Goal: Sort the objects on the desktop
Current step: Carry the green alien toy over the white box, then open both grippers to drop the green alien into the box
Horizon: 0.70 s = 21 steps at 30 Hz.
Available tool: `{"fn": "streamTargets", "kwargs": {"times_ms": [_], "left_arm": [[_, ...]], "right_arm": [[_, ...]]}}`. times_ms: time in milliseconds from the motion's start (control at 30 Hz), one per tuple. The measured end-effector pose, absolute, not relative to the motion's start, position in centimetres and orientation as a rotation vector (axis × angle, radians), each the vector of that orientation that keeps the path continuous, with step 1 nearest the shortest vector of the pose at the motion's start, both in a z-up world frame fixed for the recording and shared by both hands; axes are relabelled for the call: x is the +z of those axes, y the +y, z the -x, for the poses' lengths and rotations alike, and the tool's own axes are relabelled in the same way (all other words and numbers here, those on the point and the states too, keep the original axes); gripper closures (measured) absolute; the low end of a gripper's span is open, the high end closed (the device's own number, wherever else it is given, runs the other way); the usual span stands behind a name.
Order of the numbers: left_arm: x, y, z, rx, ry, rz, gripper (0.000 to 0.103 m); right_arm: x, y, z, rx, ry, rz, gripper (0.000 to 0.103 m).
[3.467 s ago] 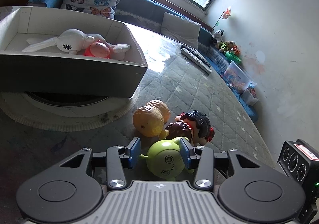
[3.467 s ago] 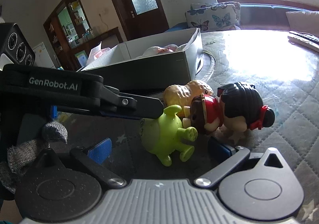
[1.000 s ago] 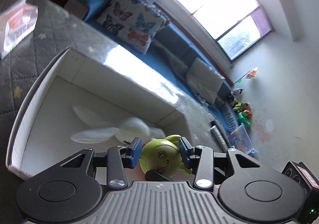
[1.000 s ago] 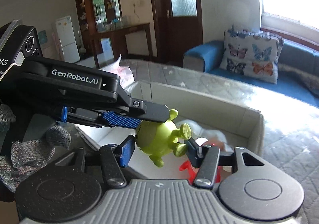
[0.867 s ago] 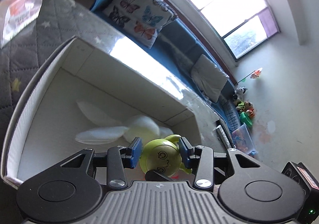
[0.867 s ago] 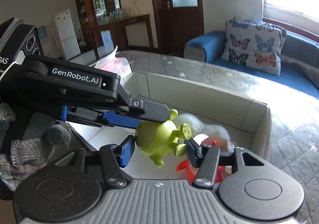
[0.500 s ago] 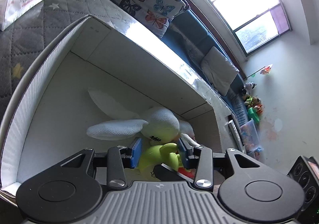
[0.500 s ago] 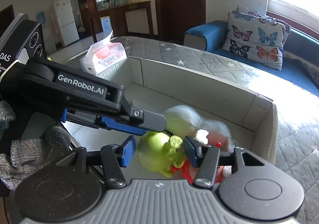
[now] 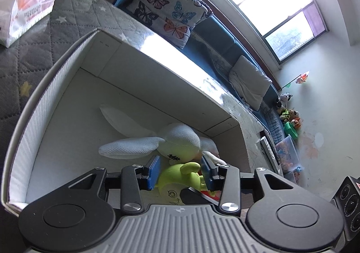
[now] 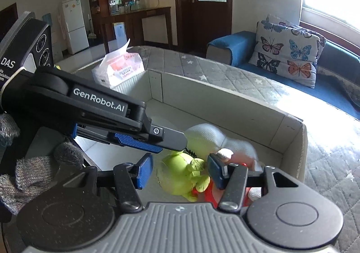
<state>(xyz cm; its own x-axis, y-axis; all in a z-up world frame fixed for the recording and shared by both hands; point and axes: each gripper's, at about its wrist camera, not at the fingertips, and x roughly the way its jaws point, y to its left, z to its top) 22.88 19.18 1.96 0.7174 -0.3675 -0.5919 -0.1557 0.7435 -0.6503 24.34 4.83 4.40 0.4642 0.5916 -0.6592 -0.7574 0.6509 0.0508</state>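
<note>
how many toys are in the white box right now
3: a green toy between the left tongs, a white plush rabbit just behind it, a red toy partly hidden beside them. More may be hidden.

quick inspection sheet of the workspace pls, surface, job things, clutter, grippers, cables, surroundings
surface: grey quilted table cover with stars
job's things: green toy in the box, against the white bunny; red toy beside it
clutter: tissue pack beyond the box
grippers: left gripper open, pads just clear of the green toy; right gripper open beside it
cables: nothing seen
surroundings: blue sofa, butterfly pillow, window, fridge
</note>
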Motion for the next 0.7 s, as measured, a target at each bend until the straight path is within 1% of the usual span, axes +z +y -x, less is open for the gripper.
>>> {"fn": "streamTargets", "kwargs": {"times_ms": [67,133,200,300,400,500,567,633,700], "left_arm": [[2.4,19.0,-22.5,-0.132,0.766,0.734,0.06],[3.0,18.8,-21.9,-0.136,0.751,0.724,0.06],[3.6,18.5,-21.3,-0.137,0.736,0.709,0.06],[4.6,17.8,-20.2,-0.141,0.709,0.686,0.06],[5.6,16.9,-18.9,-0.152,0.676,0.658,0.06],[6.4,15.8,-17.4,-0.166,0.649,0.635,0.06],[6.8,14.9,-16.4,-0.18,0.635,0.616,0.06],[7.1,14.0,-15.3,-0.186,0.622,0.595,0.06],[7.3,13.1,-14.4,-0.2,0.613,0.577,0.06]], "right_arm": [[4.8,4.4,-23.8,0.837,0.681,0.265,0.046],[5.4,3.9,-23.3,0.834,0.665,0.258,0.042],[5.9,3.2,-22.7,0.831,0.648,0.247,0.041],[6.8,1.7,-21.7,0.822,0.622,0.221,0.035],[7.7,0.1,-20.2,0.813,0.594,0.199,0.034],[8.3,-1.4,-18.4,0.803,0.573,0.186,0.029],[8.6,-2.4,-17.3,0.796,0.561,0.188,0.028],[8.7,-3.3,-16.2,0.789,0.553,0.183,0.024],[8.8,-4.2,-15.4,0.784,0.549,0.179,0.023]]}}
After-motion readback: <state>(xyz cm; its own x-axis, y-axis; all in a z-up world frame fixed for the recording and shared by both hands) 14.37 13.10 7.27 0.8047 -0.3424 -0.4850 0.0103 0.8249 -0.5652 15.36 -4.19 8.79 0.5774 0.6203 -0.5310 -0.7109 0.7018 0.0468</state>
